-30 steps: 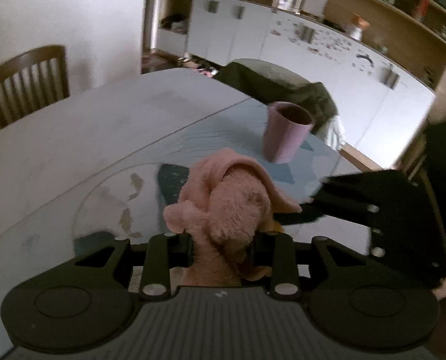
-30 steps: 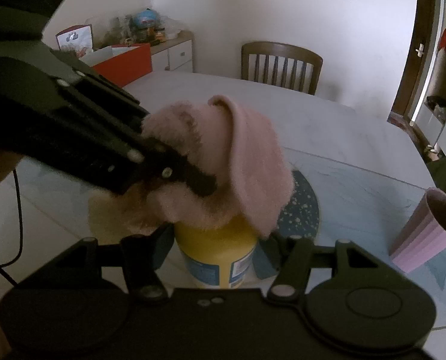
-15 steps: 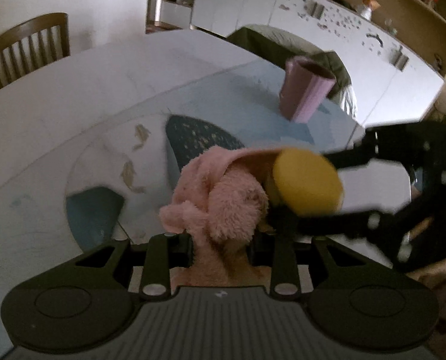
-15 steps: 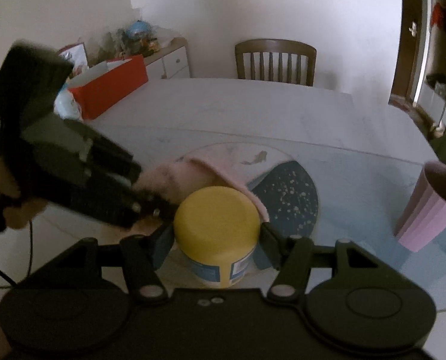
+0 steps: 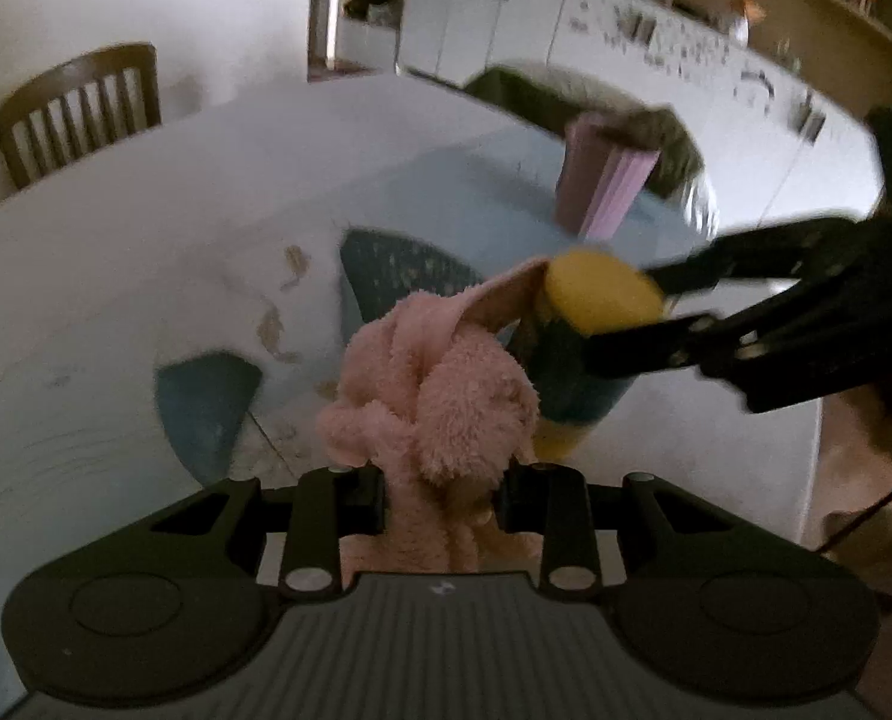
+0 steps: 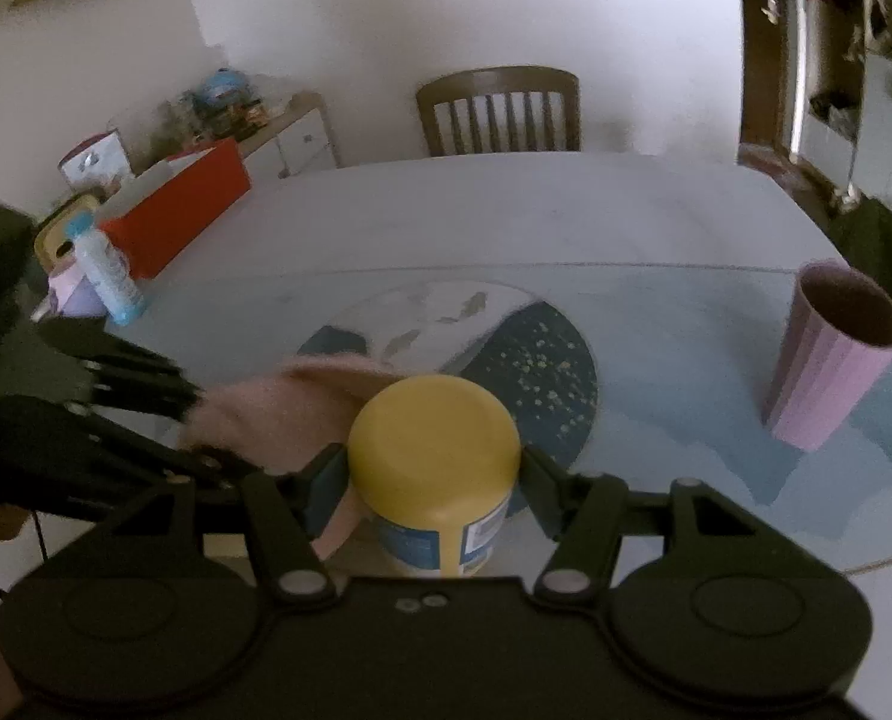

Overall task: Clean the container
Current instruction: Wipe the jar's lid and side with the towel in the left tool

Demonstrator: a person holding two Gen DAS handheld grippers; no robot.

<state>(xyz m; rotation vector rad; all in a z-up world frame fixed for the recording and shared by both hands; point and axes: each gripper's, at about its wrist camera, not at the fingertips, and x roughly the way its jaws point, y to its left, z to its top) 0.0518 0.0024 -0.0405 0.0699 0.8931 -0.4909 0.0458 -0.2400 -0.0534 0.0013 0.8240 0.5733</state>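
Note:
A container with a yellow lid and a blue label stands upright between the fingers of my right gripper, which is shut on its sides. In the left wrist view the same container shows to the right, with the right gripper's dark fingers around it. My left gripper is shut on a bunched pink fluffy cloth. A flap of the cloth presses against the container's left side, just below the lid. In the right wrist view the cloth lies left of the container.
A ribbed pink cup stands on the table to the right. A patterned round mat lies under the work area. A bottle and a red box sit at the far left edge. A wooden chair stands behind the table.
The cloth has come down off the lid, which it covered a second ago, and now rubs the container's left side. The right gripper has kept hold of the container.

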